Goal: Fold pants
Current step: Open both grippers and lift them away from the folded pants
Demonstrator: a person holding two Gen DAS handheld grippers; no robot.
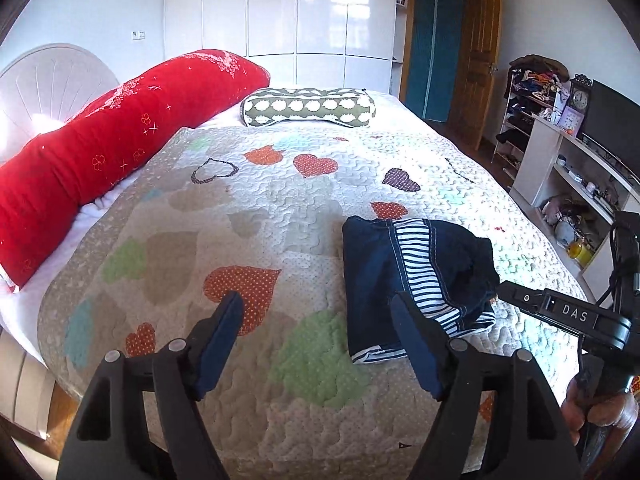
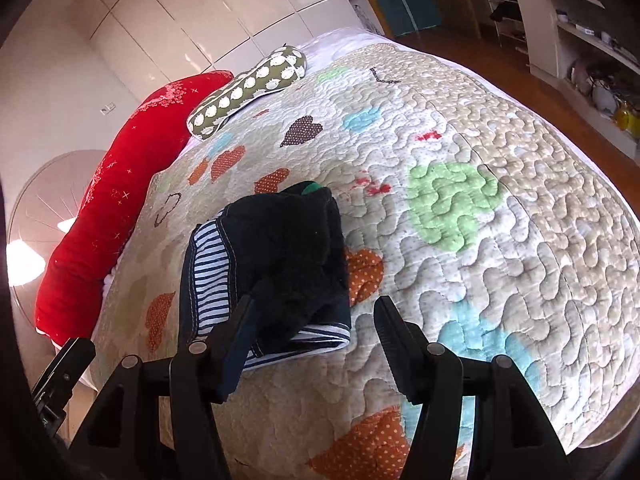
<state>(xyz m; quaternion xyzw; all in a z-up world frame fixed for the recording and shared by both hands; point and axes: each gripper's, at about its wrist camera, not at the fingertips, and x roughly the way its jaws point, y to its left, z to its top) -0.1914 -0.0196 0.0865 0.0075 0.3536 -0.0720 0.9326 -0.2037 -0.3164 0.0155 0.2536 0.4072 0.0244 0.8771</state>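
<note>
Pants (image 1: pixel 416 276) folded on heart-patterned quilt (image 1: pixel 280 208), bedroom

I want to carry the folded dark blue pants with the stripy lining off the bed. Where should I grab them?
Grab the folded dark blue pants at the near edge, where the striped layers stack. Come in low from the front of the quilted heart bedspread, one finger under and one over, probably with the open right gripper, since the bundle lies flat and thick there.

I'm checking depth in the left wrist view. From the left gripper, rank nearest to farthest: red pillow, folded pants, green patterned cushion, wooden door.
1. Folded pants, just ahead of the left gripper, to the right.
2. Red pillow, along the left.
3. Green patterned cushion, at the far bed edge.
4. Wooden door, beyond the bed, right.
</note>
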